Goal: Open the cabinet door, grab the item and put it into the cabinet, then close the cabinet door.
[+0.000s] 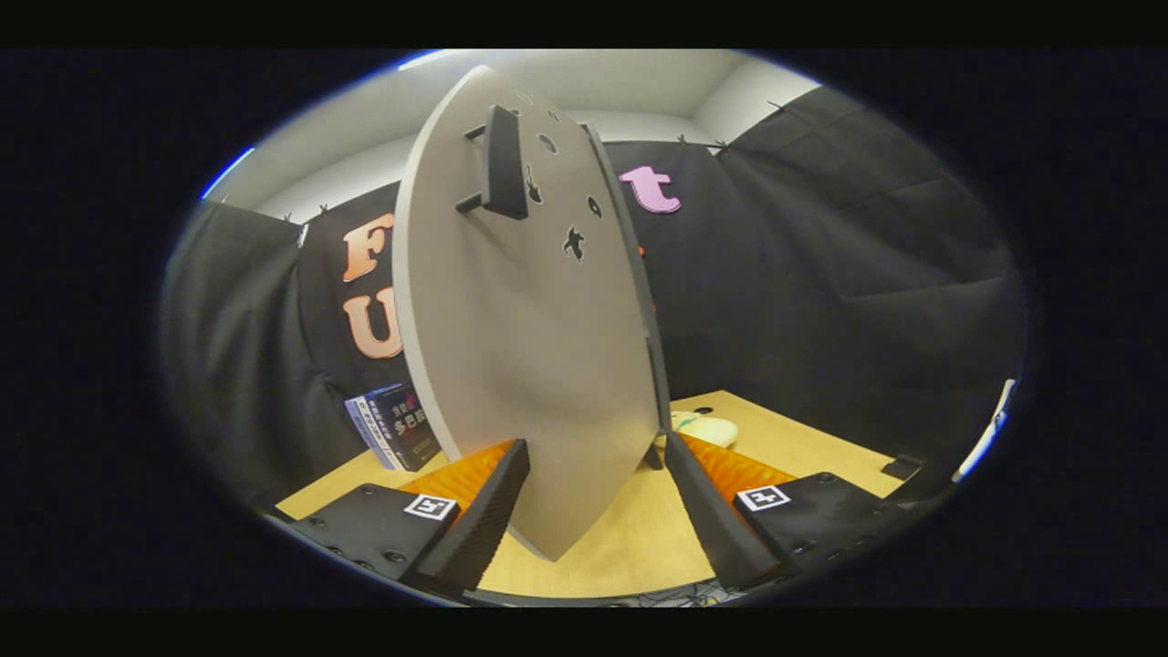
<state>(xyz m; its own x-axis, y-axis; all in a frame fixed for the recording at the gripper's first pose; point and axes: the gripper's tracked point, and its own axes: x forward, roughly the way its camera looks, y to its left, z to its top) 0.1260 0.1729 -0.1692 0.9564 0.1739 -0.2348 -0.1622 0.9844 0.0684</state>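
Tongs point(593, 474) spread wide, fingers either side of the cabinet door's point(520, 347) lower edge, neither clearly pressing it. Door stands edge-on between them, dark handle point(504, 164) high up on its face. Pale soft item point(704, 427) lies on the bench point(630, 538) just beyond the right finger. Book point(394, 425) stands behind the left finger.

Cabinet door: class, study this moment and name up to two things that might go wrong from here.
1. The cabinet door stands edge-on between the open fingers of the hand-held gripper. Moving forward could knock its lower edge against a finger.
2. The door's handle sits high above the fingers, so a swing may be poorly controlled and bump the book standing beside the door on the table.
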